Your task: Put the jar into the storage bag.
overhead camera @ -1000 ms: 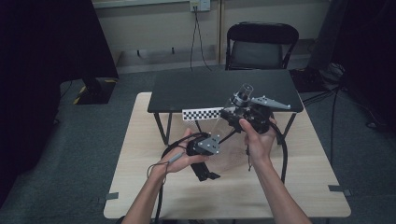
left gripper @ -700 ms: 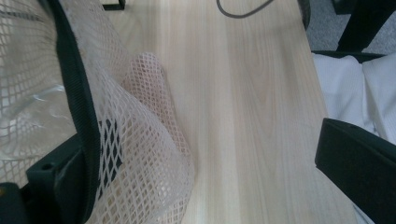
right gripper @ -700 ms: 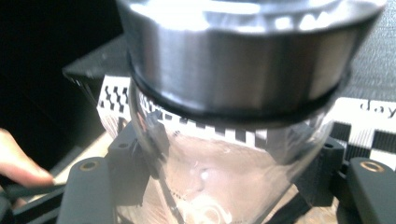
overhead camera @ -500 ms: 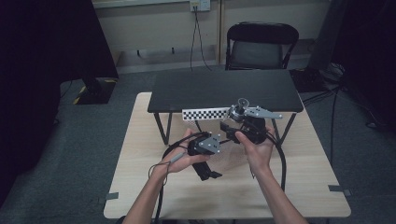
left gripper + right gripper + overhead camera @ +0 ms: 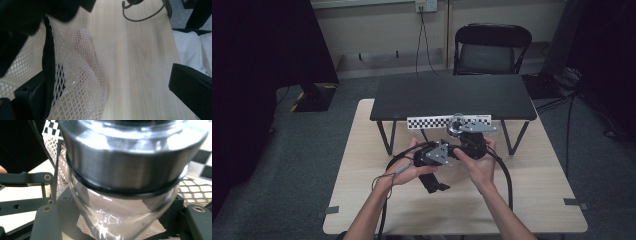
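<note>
The right claw had sunk toward the table, clenched on a clear jar. The left claw gripped the mesh bag beside it. Slippery glass might twist loose; mesh could snag.

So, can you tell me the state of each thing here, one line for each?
Glass jar: held between the jaws of the right gripper, metal band toward the camera.
Mesh bag: white net with a black edge, pulled up off the table, that edge beside a jaw of the left gripper.
Wooden table: bare around the hands.
Black shelf: nothing on top.
Chair: unoccupied.
</note>
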Demonstrator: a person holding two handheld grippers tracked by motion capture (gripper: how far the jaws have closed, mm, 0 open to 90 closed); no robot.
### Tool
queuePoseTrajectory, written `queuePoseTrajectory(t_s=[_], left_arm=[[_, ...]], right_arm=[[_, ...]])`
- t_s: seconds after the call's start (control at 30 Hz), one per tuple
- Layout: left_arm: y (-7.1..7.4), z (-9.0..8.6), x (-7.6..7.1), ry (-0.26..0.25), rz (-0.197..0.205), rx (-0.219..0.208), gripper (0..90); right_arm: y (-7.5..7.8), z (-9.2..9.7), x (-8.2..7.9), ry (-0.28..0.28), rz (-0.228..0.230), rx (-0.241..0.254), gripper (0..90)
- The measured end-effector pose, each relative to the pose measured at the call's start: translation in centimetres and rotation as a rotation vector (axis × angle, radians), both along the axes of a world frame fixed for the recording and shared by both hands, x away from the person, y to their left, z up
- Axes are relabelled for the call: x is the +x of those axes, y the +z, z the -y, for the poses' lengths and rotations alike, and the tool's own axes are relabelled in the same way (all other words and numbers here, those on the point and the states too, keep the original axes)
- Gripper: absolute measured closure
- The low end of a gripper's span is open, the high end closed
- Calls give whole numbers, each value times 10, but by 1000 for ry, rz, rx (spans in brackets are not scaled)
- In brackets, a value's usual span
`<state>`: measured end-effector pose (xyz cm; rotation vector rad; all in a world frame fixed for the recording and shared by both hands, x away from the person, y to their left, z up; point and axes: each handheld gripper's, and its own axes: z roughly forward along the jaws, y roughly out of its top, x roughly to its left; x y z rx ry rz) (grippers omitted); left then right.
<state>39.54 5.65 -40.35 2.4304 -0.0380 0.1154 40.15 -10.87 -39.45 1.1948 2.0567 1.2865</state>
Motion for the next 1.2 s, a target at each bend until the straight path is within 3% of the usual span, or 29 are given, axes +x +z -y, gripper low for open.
queuePoseTrajectory(t_s=[0.67, 1.0, 1.2], left_arm=[[-2, 5, 0, 37, 10, 12, 3], [-3, 5, 0, 46, 6, 12, 3], [-1, 4, 1, 52, -4, -7, 4]], right_arm=[[-3, -9, 9, 4, -95, -90, 316], [-4, -12, 12, -6, -108, -130, 317], [-3, -11, 12, -16, -108, -108, 316]])
